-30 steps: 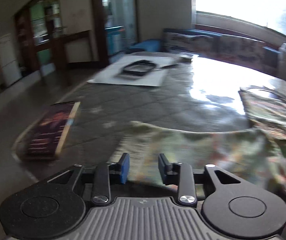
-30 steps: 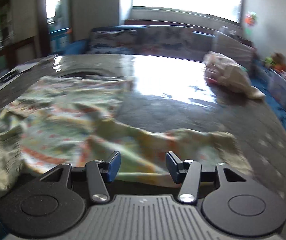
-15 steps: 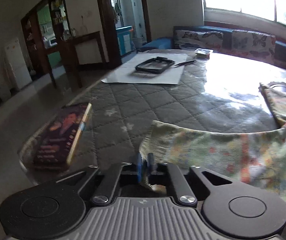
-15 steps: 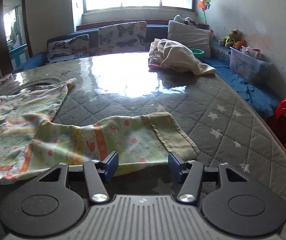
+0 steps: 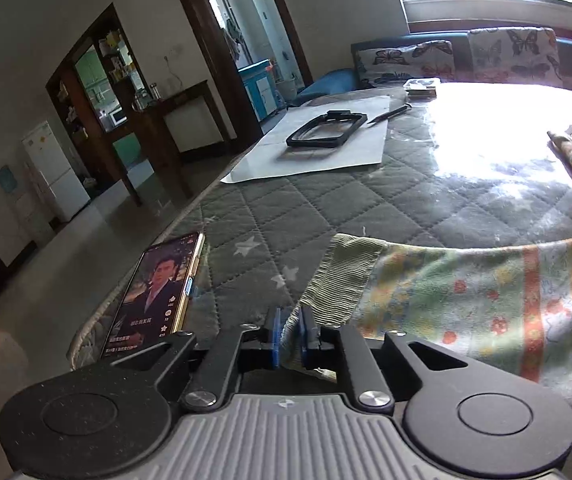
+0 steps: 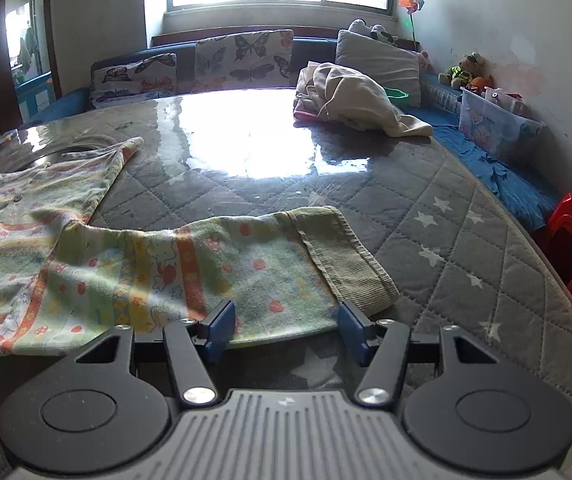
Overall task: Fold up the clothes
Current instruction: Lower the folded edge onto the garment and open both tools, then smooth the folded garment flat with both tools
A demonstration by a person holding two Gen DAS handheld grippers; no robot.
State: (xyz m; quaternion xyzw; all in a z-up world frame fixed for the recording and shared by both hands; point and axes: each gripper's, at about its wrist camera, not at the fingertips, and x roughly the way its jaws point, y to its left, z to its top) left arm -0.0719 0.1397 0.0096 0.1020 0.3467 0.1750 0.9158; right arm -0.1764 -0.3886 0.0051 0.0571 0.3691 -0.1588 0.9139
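One phone (image 5: 158, 292) lies at the left edge of the quilted desk (image 5: 326, 208), its screen lit. Beside it, the left claw (image 5: 291, 334) is closed tight on the ribbed cuff of one printed child's garment (image 5: 486, 296), which spreads rightward and is cut off by the frame. In the right view, the right claw (image 6: 286, 330) gapes wide, gripping nothing, just before the garment's other ribbed cuff (image 6: 342, 256). One beige clothes pile (image 6: 350, 100) sits far back.
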